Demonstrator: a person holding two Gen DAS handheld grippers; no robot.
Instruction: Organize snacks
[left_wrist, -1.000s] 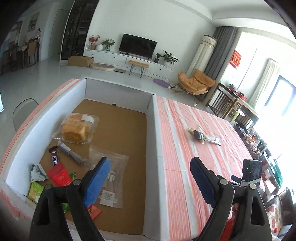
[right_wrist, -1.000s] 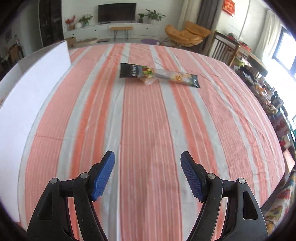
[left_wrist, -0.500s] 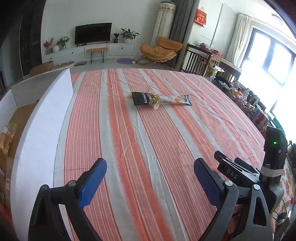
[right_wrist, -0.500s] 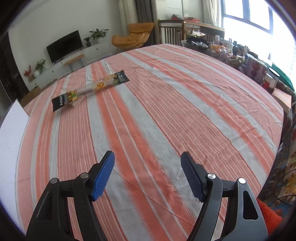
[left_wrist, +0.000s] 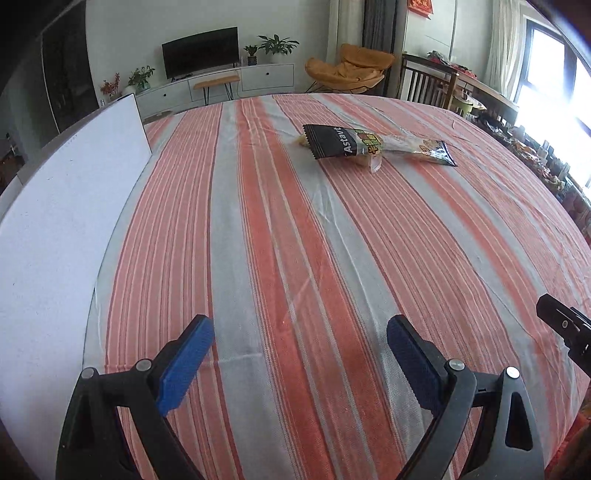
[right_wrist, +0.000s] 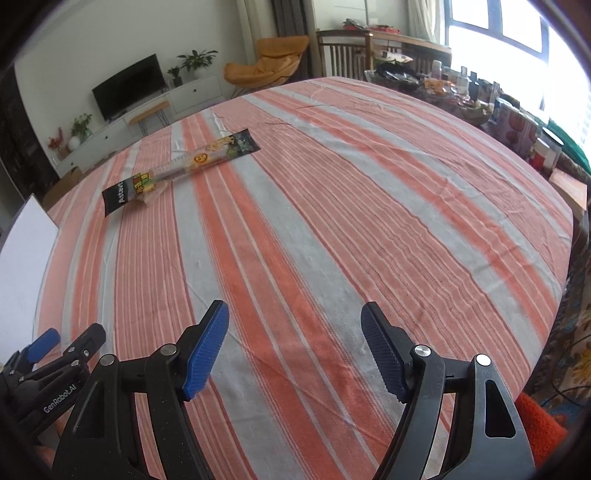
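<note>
Left wrist view looks down over the striped tabletop (left_wrist: 295, 258), where the left hand-held gripper (left_wrist: 301, 354) hangs with its blue pads spread wide and nothing between them. Far ahead lies a long snack packet (left_wrist: 376, 144), black at both ends, flat on the cloth and well apart from either tool. A white box wall (left_wrist: 66, 221) stands along the tabletop's left edge. From the right wrist view, the right hand-held gripper (right_wrist: 295, 347) is likewise wide open and empty above bare cloth, with the packet (right_wrist: 181, 170) off toward the far left and the left hand-held gripper's tips (right_wrist: 55, 350) just beside it at the lower left.
</note>
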